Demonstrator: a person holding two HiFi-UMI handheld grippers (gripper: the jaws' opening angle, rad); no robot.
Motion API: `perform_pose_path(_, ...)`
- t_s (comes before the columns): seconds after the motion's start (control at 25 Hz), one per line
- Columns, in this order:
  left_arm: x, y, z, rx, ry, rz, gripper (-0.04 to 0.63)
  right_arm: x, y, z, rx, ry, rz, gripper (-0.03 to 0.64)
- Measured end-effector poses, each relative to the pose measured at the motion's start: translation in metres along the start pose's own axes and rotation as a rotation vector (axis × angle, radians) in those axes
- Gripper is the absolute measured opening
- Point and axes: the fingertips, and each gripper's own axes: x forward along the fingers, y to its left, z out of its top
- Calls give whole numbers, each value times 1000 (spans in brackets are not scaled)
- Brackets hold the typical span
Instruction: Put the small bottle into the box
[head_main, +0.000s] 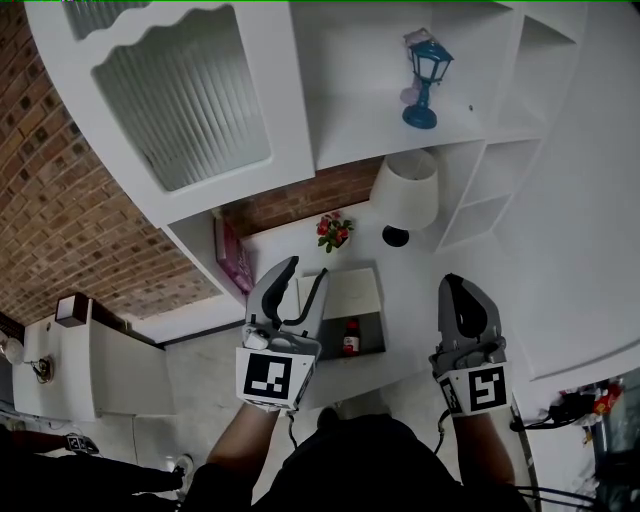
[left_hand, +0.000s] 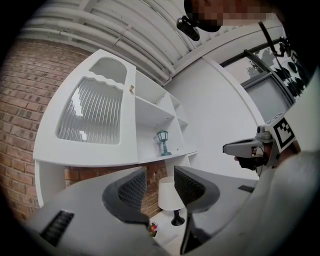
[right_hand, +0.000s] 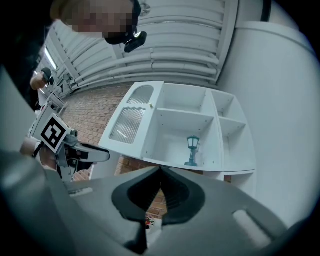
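A small red bottle (head_main: 351, 337) with a dark cap stands upright inside a dark open box (head_main: 372, 345) on the white counter; the box's pale lid (head_main: 354, 292) is raised behind it. My left gripper (head_main: 306, 272) is open and empty, held just left of the box and above it. My right gripper (head_main: 462, 288) hangs shut and empty to the box's right. In the left gripper view the open jaws (left_hand: 160, 184) frame a white lamp (left_hand: 172, 199). The right gripper view shows its jaws (right_hand: 160, 173) pressed together, aimed at the shelves; bottle and box are hidden in both gripper views.
A white lamp (head_main: 407, 194) and a small pot of red flowers (head_main: 333, 231) stand behind the box. A pink book (head_main: 232, 256) leans at the counter's left. A blue lantern (head_main: 425, 78) sits on the white shelf unit (head_main: 350, 140). A brick wall (head_main: 50, 200) lies to the left.
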Motion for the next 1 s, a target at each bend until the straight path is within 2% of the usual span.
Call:
perform_pose_path(0.48, 2, 2, -6, -3, 9, -4, 166, 1, -1, -5, 45, -6, 2, -1)
perform_pose_path(1.0, 8, 4, -17, -13, 26, -13, 166, 4, -4, -9, 48, 2, 4, -2)
